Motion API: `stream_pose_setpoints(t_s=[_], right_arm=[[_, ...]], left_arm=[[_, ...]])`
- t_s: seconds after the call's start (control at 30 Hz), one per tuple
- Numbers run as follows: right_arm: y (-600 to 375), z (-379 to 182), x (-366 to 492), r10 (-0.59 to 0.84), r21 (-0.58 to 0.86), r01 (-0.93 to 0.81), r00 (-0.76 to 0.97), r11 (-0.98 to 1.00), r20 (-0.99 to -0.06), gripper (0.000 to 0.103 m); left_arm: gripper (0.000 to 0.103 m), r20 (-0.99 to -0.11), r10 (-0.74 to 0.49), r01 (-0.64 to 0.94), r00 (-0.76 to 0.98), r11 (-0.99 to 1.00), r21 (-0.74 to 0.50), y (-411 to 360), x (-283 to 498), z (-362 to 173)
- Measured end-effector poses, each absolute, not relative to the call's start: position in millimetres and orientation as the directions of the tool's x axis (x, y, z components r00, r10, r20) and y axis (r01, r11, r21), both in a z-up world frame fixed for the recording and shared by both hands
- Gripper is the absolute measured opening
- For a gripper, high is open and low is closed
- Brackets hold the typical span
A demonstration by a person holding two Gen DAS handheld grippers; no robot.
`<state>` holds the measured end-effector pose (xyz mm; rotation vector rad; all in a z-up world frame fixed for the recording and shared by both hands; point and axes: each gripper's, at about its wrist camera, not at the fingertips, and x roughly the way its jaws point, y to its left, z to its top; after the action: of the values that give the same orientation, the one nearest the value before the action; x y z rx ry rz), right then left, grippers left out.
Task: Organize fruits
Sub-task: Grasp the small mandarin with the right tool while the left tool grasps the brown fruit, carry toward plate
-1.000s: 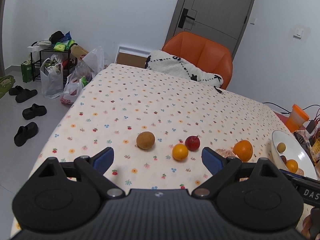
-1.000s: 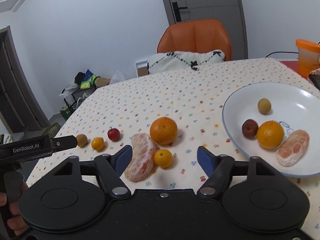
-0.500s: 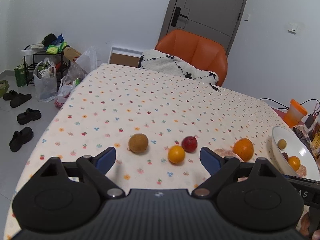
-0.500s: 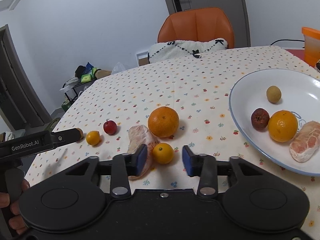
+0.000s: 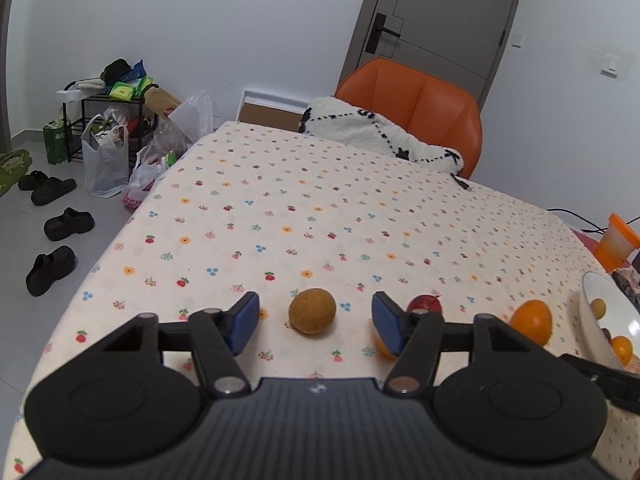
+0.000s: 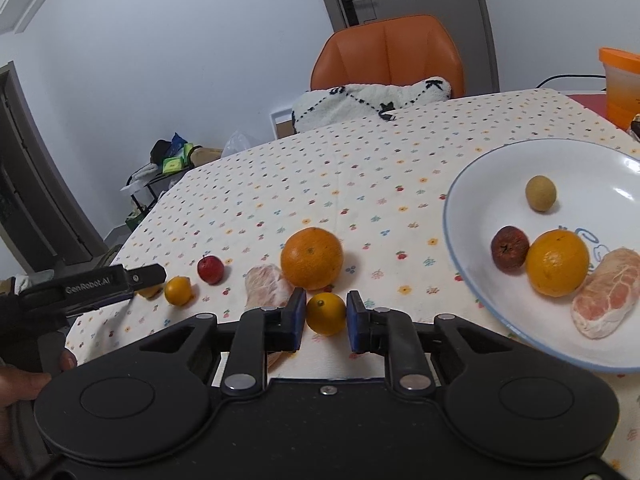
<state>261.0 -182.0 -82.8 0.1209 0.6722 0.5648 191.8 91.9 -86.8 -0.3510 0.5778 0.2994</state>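
1. left wrist view: the left gripper (image 5: 314,322) is held wide open over the flowered tablecloth (image 5: 320,208), with a brown round fruit (image 5: 312,311) sat between its fingers, untouched. a red fruit (image 5: 426,304) and a big orange (image 5: 532,321) are seen to the right, near the white bowl (image 5: 592,292).
2. right wrist view: the right gripper (image 6: 323,315) is nearly closed around a small orange (image 6: 326,313), pads right at its sides. a peeled segment (image 6: 267,285) is lying just beside it.

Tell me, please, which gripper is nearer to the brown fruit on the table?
Left. The left gripper is open with the brown fruit between its fingers. The right gripper is off to the right along the row, closed around a small orange.
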Motion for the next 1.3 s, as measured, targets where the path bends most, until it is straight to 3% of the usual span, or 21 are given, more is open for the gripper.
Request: stream_pose_setpoints(t_s=[0.07, 0.13, 0.17, 1.3], right_arm=[[-183, -81, 261, 0.534, 0.282, -0.460, 0.642, 0.842, -0.551, 0.020], [-184, -79, 260, 0.535, 0.280, -0.462, 0.644, 0.842, -0.547, 0.020], [-184, -79, 259, 0.537, 0.280, -0.463, 0.645, 0.841, -0.544, 0.020], [-238, -48, 228, 0.513, 0.280, -0.430, 0.728, 0.858, -0.455, 0.020]], left_arm=[[0.050, -0.568, 0.197, -0.377, 0.799, 0.900, -0.217, 90, 194, -88], [0.029, -0.570, 0.209, -0.380, 0.795, 0.903, -0.199, 88, 197, -89], [0.025, -0.573, 0.203, -0.380, 0.794, 0.902, -0.206, 89, 197, -89], [0.024, -0.480, 0.089, -0.233, 0.872, 0.940, -0.249, 20, 169, -41]])
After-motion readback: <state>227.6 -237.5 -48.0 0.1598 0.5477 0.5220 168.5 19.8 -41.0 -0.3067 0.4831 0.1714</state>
